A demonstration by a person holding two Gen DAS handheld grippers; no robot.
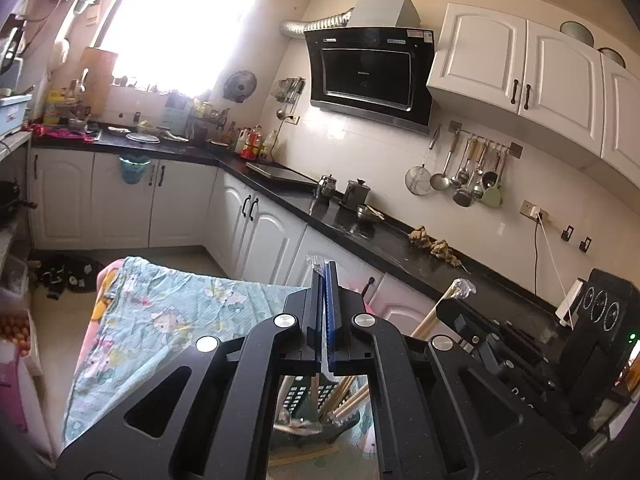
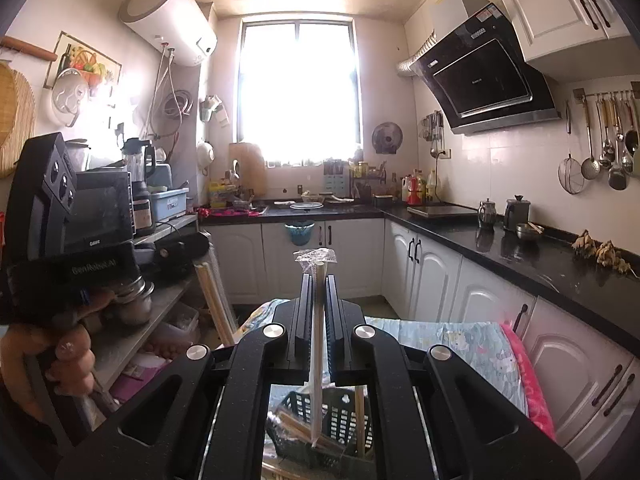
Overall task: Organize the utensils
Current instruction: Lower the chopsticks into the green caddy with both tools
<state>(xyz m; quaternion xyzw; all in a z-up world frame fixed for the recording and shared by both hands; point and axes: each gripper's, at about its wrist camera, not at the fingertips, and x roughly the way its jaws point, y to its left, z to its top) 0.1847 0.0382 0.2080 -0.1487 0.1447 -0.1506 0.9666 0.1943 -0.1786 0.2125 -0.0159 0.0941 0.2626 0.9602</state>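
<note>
Currently both claws are raised above a dark slotted basket (image 2: 320, 420), each clamped narrow on a plastic-wrapped pair of chopsticks. Right gripper (image 2: 319, 280) holds its wrapped chopsticks (image 2: 318, 320) upright between the jaws, wrapper tip (image 2: 316, 258) poking past the fingertips, lower end hanging toward the basket directly beneath. Left gripper (image 1: 325, 272) pinches another wrapped stick (image 1: 316, 264) the same way; basket (image 1: 304, 400) shows below its jaws with loose chopsticks (image 1: 348, 396) leaning inside. Floral cloth (image 1: 168, 312) lies ahead and under both. Step looks like mid-transfer: carrying or lowering into the basket. Next move probably needs lowering straight down, then opening the jaws so the sticks drop in without catching the rim.
</note>
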